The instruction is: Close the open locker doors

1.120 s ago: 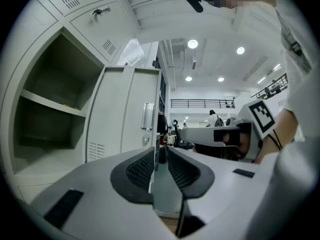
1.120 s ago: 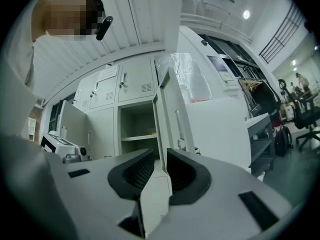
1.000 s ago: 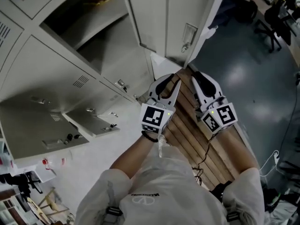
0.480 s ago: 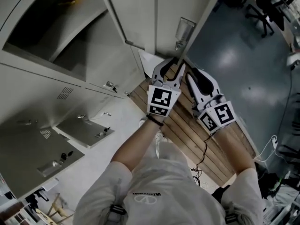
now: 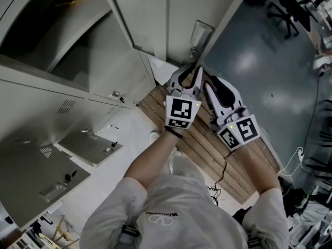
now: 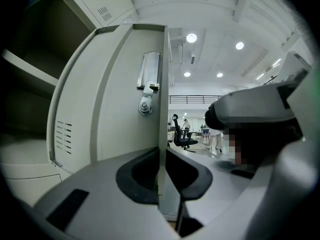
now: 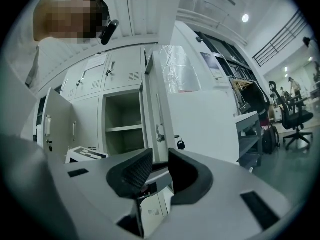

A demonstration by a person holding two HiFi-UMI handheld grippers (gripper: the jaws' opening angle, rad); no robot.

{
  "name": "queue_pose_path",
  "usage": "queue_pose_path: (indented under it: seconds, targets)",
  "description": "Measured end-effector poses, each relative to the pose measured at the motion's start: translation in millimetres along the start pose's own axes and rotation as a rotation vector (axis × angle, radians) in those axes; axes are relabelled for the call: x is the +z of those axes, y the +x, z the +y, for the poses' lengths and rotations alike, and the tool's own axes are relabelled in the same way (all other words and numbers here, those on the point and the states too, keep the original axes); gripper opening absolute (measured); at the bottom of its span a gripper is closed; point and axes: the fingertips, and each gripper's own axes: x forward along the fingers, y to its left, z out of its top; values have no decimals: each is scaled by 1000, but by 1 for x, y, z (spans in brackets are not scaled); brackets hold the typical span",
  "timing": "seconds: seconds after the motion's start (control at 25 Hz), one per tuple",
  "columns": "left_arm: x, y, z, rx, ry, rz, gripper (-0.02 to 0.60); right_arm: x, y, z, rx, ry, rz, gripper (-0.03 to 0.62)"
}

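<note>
A tall grey locker door (image 5: 176, 14) stands open beside its empty compartment (image 5: 57, 30). In the left gripper view the door's inner face (image 6: 120, 99) shows with the latch (image 6: 149, 84), its free edge running down between the jaws. My left gripper (image 5: 193, 72) (image 6: 162, 171) has just been closing and is shut on that edge. Just right of it, my right gripper (image 5: 207, 86) (image 7: 159, 171) is open with nothing between its pads; its jaws have just been opening a little.
Two more small locker doors (image 5: 88, 147) (image 5: 41, 175) hang open at lower left. Wooden slats (image 5: 207, 144) lie underfoot, with grey floor and office chairs (image 5: 290, 4) to the right. The right gripper view shows another open locker (image 7: 122, 129) and an open door (image 7: 50, 126).
My left gripper has gone up to the door's free edge and closed on it. The right gripper has stayed close beside it. The head view has shifted towards the door.
</note>
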Motion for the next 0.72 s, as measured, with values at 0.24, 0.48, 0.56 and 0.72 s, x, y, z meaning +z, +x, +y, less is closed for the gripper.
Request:
queue_pose_path:
  seconds: [0.24, 0.48, 0.56, 0.72]
  targets:
    - [-1, -60, 1, -48, -46, -70, 46, 30, -7, 36, 144, -43, -37, 130]
    - [2, -120, 16, -76, -49, -94, 57, 53, 14, 80, 344, -71, -49, 175]
    - [3, -135, 21, -89, -38, -94, 60, 56, 25, 96, 406, -70, -44, 181]
    - [2, -161, 35, -85, -29, -92, 64, 60, 44, 136, 524, -94, -43, 196]
